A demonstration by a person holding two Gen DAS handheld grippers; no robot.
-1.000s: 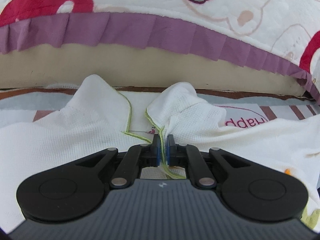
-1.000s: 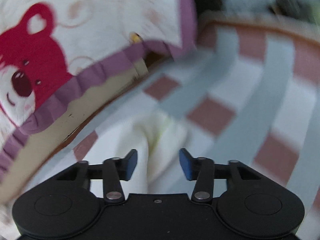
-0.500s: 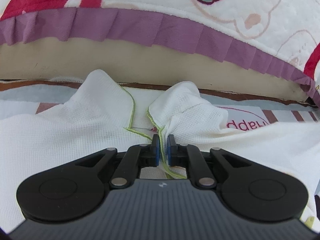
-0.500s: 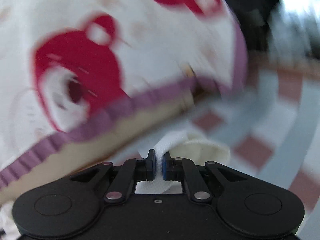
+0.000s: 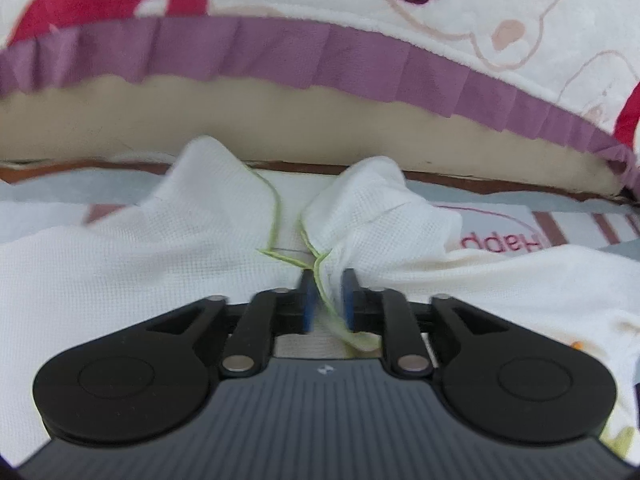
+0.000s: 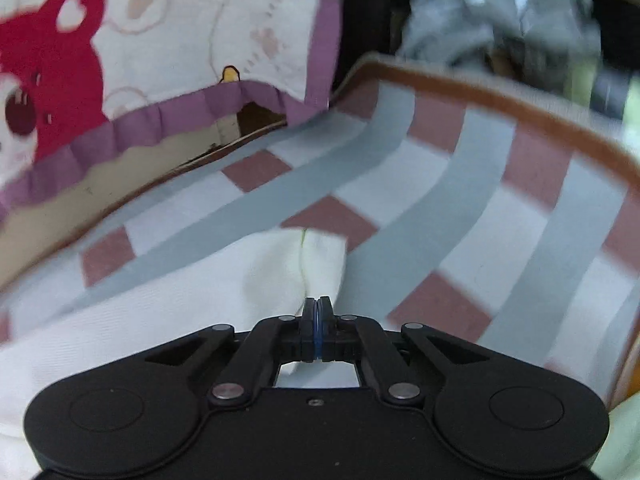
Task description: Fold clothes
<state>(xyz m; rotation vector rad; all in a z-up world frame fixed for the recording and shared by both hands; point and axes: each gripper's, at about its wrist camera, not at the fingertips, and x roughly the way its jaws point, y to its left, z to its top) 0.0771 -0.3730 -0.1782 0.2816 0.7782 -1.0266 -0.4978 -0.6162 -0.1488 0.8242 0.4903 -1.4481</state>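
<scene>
White waffle-weave garment (image 5: 120, 264) with lime-green edging lies spread on the checked grey, pink and white mat (image 6: 460, 208), right up against the bear-print quilt (image 5: 460, 16) with its purple frill; no container in either view. My left gripper (image 5: 329, 294) sits at the garment's neck opening: jaws opening now, a narrow gap showing, the green-trimmed edge loose between the blue pads (image 5: 308, 300) and no longer pinched as it was half a second ago. My right gripper (image 6: 319, 320) is pressed shut on a thin fold of the same garment's sleeve end; a second ago its jaws stood wide with the cloth lying free between them, and the quilt's red bear filled far more of that view half a second back. Hard to make out: the grey heap (image 6: 500, 20) beyond the mat's brown border is blurred. Printed lettering on the mat beside the collar is partly covered by cloth. Garment's lower part is cut off behind both gripper bodies.
</scene>
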